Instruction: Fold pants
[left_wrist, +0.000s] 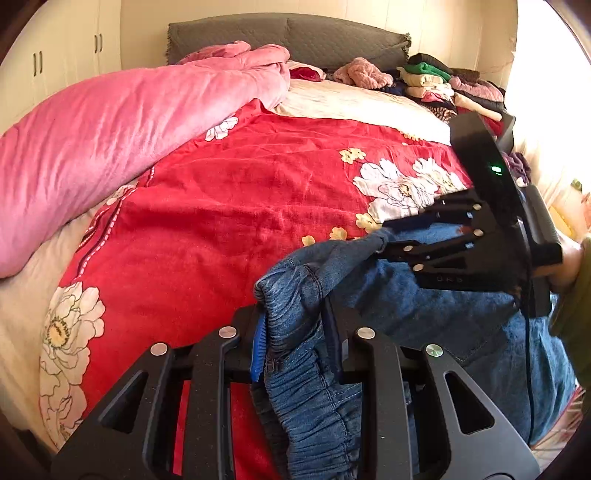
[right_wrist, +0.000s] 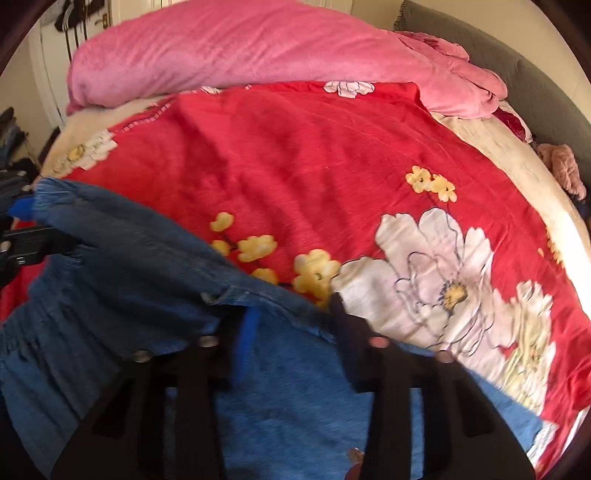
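With the denim pants (left_wrist: 325, 369) gathered at my end of the bed, their elasticated waistband raised off the red floral blanket (left_wrist: 229, 206), I judge the step in hand to be taking hold of the waist at two points before spreading the garment flat. My left gripper (left_wrist: 291, 336) is pinching a bunched stretch of the waistband, the cloth packed between its pads. My right gripper (right_wrist: 291, 317) has the waistband edge between its fingers; its own view is blurred, but the left view shows its tips drawn in on a twisted fold of denim, so I read that as a pinch too. The band sags between the two holds, and the legs hang out of sight below me. To do this well, I should draw the two holds apart until the band runs straight, keep both level, and lay the pants onto the bare blanket. The pink duvet (left_wrist: 122, 122) and the stacked clothes (left_wrist: 439, 83) lie well clear.
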